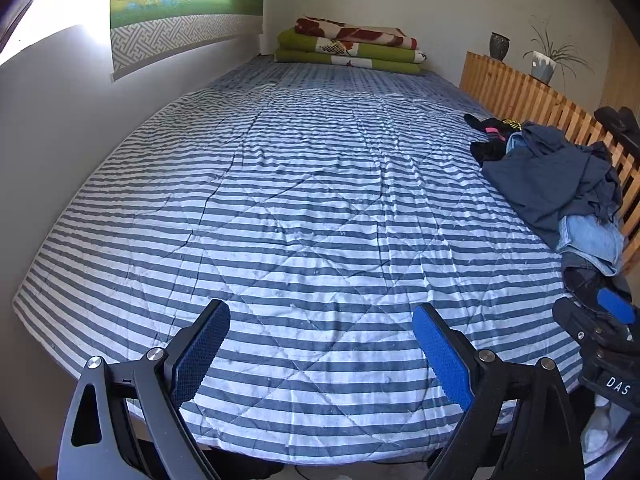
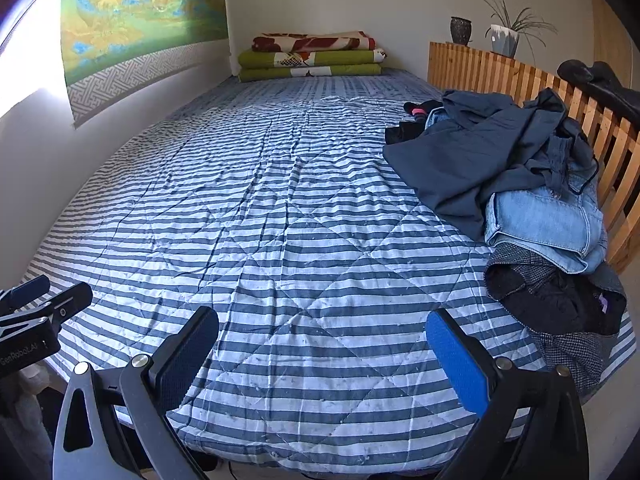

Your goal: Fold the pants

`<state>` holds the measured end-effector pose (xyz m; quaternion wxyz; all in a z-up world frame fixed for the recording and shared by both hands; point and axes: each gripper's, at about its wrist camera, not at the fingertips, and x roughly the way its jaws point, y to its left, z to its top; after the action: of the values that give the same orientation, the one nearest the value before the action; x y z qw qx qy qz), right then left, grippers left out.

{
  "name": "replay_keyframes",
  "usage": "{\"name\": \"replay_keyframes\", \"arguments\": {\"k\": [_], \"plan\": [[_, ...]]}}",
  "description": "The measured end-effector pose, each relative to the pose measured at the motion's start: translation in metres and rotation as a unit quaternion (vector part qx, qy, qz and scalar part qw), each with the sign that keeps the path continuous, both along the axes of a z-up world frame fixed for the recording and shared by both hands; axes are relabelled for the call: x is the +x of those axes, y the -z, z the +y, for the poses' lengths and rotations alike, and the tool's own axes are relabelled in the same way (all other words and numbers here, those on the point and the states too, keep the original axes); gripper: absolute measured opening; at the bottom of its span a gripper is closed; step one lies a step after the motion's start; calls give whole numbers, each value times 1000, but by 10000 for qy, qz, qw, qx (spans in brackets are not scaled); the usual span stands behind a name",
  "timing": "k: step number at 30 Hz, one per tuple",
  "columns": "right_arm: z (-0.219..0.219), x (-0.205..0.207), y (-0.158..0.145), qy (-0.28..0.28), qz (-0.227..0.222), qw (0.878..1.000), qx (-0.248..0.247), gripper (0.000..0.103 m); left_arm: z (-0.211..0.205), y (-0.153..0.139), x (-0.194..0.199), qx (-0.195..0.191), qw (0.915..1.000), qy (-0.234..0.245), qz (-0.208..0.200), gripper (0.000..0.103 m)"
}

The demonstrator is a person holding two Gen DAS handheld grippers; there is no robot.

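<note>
Both tools hover over the near edge of the striped bed (image 1: 304, 200): the left hand-held gripper (image 1: 320, 344) and right hand-held gripper (image 2: 322, 354) are spread wide, holding nothing. The pants (image 2: 544, 220) lie heaped at the bed's right side, beside the wooden railing (image 2: 520, 76).

A blue-and-white striped quilt (image 2: 280, 208) is covering the bed; light-blue jeans (image 2: 544, 220) are lying under dark-blue trousers (image 2: 460, 160) at its right edge.

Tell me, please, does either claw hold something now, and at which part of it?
Nothing is held. The left claw and the right claw are both open above the striped quilt; the clothes pile lies untouched.
</note>
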<state>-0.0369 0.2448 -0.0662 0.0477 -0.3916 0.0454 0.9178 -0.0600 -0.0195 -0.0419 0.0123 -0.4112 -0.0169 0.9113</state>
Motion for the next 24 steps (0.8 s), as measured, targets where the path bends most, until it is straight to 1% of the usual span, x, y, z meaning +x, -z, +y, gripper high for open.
{"name": "replay_keyframes", "arguments": {"k": [4,6,9,11,12,13,14,16,18,21,22,23,24], "plan": [[1,0,-5,-10,15,10000,-3,102,0,-11,1,80,9999,29,104,95],[2,0,-8,-32,52,10000,36,102,1,-15,1,113,9998,125,121,95],[9,-2,-12,-47,93,9999,-10,102,6,-21,1,-83,9995,160,260,95],[20,-6,-14,3,80,9999,-102,101,8,-24,-2,-119,9993,197,296,95],[26,-9,-15,36,65,9999,-125,96,9,-26,-4,-117,9992,194,323,95],[34,-12,-15,79,35,9999,-131,89,9,-27,-7,-129,9991,178,356,95],[42,-16,-15,123,0,9998,-157,86,10,-28,-10,-144,9991,180,359,95],[62,-25,-14,245,-119,9992,-285,71,12,-26,-18,-114,9993,182,310,95],[87,-32,-15,444,-180,9981,-385,70,13,-23,-26,-86,9995,179,226,95],[124,-38,-25,828,-68,9963,-219,70,16,-14,-36,-44,9997,220,108,95],[137,-40,-30,957,-11,9953,-130,70,17,-11,-39,-24,9996,253,77,94],[151,-43,-35,1093,32,9940,-71,70,18,-7,-42,-29,9995,296,51,86],[167,-45,-40,1232,59,9923,-72,70,20,-4,-45,-75,9994,325,9,75]]}}
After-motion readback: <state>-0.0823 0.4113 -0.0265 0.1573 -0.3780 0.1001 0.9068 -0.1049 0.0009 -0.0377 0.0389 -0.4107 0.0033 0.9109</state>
